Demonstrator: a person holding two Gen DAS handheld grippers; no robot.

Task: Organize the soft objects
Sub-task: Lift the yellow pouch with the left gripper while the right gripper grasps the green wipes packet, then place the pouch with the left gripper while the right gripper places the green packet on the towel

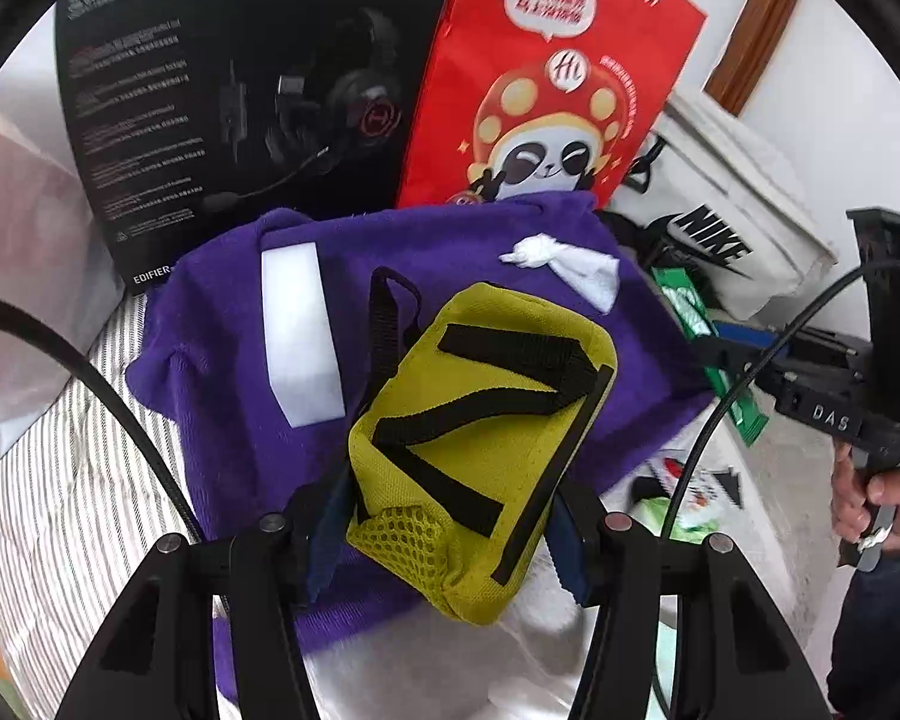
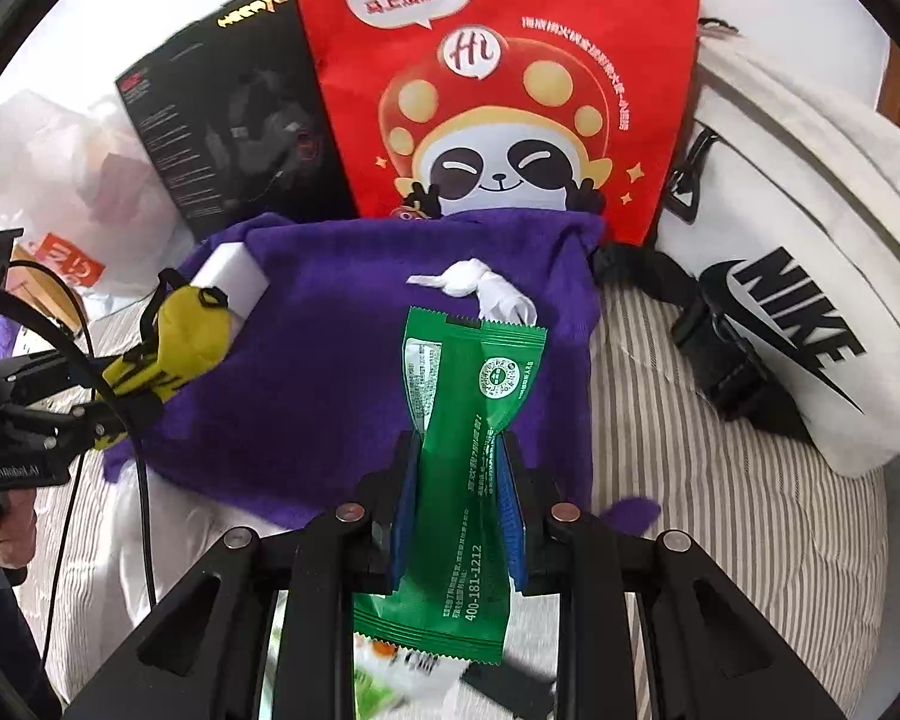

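A black headphone box [image 1: 234, 96] and a red paper bag [image 2: 498, 84] stand upright side by side; a white Nike bag [image 2: 810, 324] lies on the striped bed [image 2: 720, 480].

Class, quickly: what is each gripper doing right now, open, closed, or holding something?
Left gripper: closed on the yellow pouch.
Right gripper: closed on the green packet.
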